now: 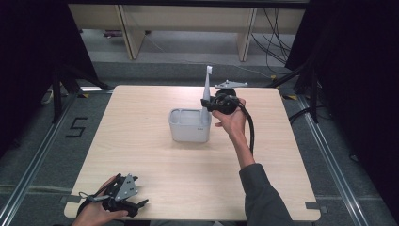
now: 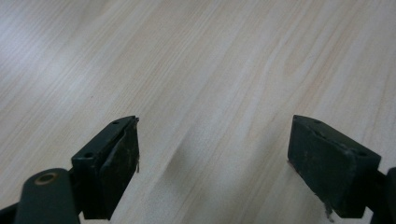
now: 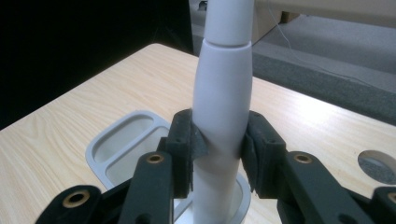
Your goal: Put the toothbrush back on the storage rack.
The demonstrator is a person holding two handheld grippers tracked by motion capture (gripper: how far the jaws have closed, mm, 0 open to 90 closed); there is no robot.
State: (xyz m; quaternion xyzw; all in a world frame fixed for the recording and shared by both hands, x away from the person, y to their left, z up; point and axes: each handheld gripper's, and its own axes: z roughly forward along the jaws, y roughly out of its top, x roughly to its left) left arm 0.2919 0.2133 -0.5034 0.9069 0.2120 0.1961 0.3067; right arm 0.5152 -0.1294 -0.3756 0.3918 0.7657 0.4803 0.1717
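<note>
Here the right gripper point(image 3: 219, 154) clamps the white toothbrush handle point(image 3: 222, 93) above the grey holder point(image 1: 189, 126). Keep the handle upright; lower it straight into the compartment. The left gripper point(image 2: 212, 163) rests open on the table point(image 2: 210, 60).

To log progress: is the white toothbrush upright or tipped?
Upright: the toothbrush stands vertical over the holder, clamped by the right gripper.
</note>
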